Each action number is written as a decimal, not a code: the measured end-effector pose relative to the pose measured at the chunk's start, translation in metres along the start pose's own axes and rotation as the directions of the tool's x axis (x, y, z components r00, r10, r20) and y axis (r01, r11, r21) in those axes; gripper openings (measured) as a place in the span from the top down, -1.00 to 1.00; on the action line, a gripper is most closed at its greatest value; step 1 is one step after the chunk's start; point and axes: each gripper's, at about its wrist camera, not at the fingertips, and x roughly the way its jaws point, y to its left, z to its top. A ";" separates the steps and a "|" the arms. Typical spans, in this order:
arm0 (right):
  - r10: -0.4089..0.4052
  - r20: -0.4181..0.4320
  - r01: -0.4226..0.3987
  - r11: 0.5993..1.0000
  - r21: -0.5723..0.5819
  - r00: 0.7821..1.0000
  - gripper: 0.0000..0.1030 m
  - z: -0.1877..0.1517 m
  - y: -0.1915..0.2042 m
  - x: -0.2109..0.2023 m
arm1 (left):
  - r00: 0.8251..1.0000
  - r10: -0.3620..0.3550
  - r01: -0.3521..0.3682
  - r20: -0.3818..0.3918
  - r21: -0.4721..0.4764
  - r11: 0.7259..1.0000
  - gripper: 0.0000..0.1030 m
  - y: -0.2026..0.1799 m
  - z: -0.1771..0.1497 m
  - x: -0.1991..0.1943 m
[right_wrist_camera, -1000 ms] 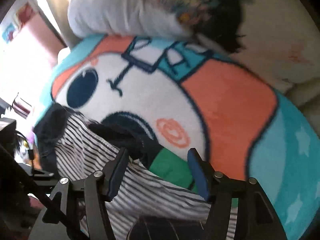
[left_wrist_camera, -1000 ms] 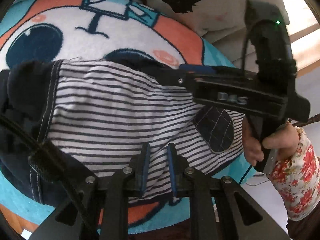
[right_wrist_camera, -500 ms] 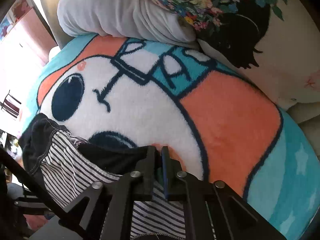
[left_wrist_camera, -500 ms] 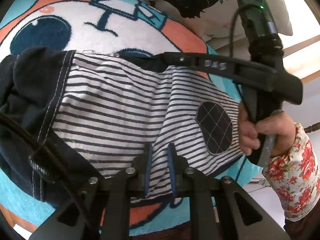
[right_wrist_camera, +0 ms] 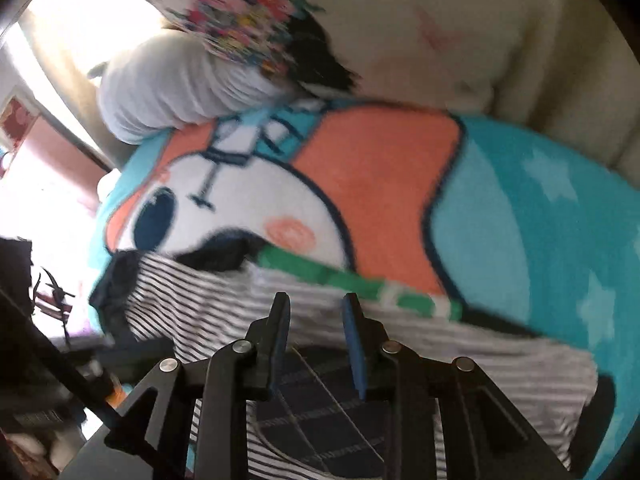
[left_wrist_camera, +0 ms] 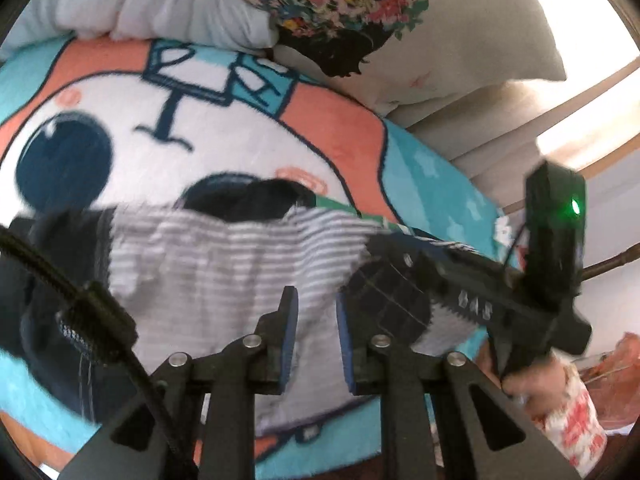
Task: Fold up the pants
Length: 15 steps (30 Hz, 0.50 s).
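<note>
The striped black-and-white pants [left_wrist_camera: 224,264] lie folded on a cartoon-print blanket [left_wrist_camera: 240,136], with a dark round checked patch [left_wrist_camera: 384,304] and a dark waistband at the left. My left gripper [left_wrist_camera: 316,320] is open with a narrow gap, just above the fabric, holding nothing. In the left wrist view the right gripper reaches in from the right over the patch. In the right wrist view my right gripper [right_wrist_camera: 316,320] is open above the pants [right_wrist_camera: 208,304], over the patch [right_wrist_camera: 320,412], holding nothing.
A white pillow [left_wrist_camera: 132,0] and a floral-print cushion [left_wrist_camera: 420,32] lie at the blanket's far edge. The blanket's teal border [right_wrist_camera: 540,220] stretches to the right. The bed's front edge runs just below the pants. A floral-sleeved hand [left_wrist_camera: 560,400] holds the right gripper.
The right gripper was shut on the pants' far edge half a second ago; now it is open and drawn back over the patch. The left gripper has opened slightly and lifted.
</note>
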 end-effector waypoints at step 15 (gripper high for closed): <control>-0.127 0.200 0.067 0.957 0.283 0.971 0.47 -0.064 -0.098 -0.097 | 0.999 0.039 -0.039 -0.005 0.066 0.997 0.69 -0.047 -0.008 0.013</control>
